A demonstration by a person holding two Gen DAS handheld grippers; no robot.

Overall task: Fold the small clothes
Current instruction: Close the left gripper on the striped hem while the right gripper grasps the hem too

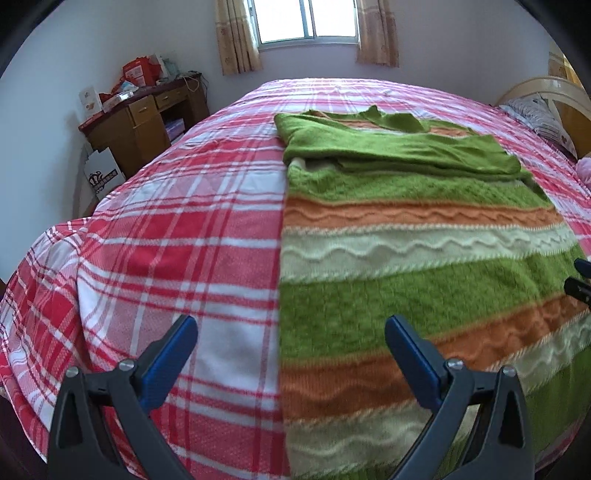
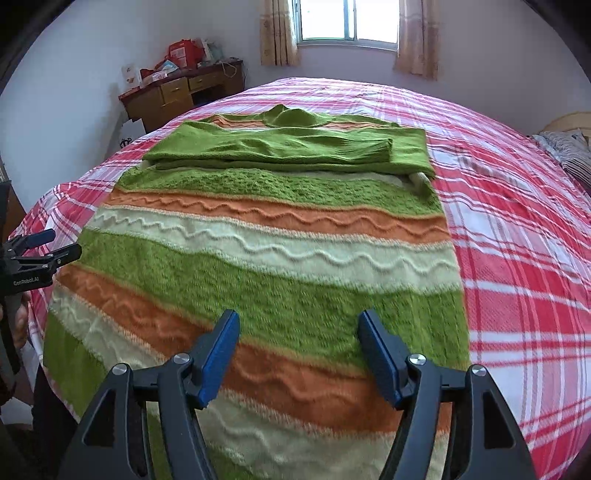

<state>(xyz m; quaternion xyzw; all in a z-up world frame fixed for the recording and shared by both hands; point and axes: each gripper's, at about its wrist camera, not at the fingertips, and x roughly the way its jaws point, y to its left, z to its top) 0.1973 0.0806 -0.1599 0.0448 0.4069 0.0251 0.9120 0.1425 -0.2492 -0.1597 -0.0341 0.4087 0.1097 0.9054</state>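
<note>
Bed [image 1: 155, 229] fills most of both views, covered by a red-and-white checked sheet; its near edge drops away below the grippers, and its left edge falls toward the wall. Broad bare sheet lies left of the sweater in the left wrist view and right of it in the right wrist view, running on to the far edge below the window [image 1: 306, 20].

Sweater [image 2: 258, 266], green with orange and cream wavy bands, lies flat along the middle of the bed, hem toward the near edge, collar toward the far edge. Both sleeves [image 2: 280, 147] are folded across the chest in a green band. Its left side edge runs straight, well in from the bed's left edge; the right side edge is equally clear of the bed's right side.

Wooden desk [image 1: 136, 122] stands in the far left corner of the room, apart from the bed, cluttered on top. A pillow [image 1: 535, 118] lies at the headboard end on the right.

Left gripper [image 1: 291, 332]: fingers apart, nothing between them, hovering over the sweater's left edge near the hem. Right gripper [image 2: 299, 325]: fingers apart, empty, over the lower bands near the hem.
</note>
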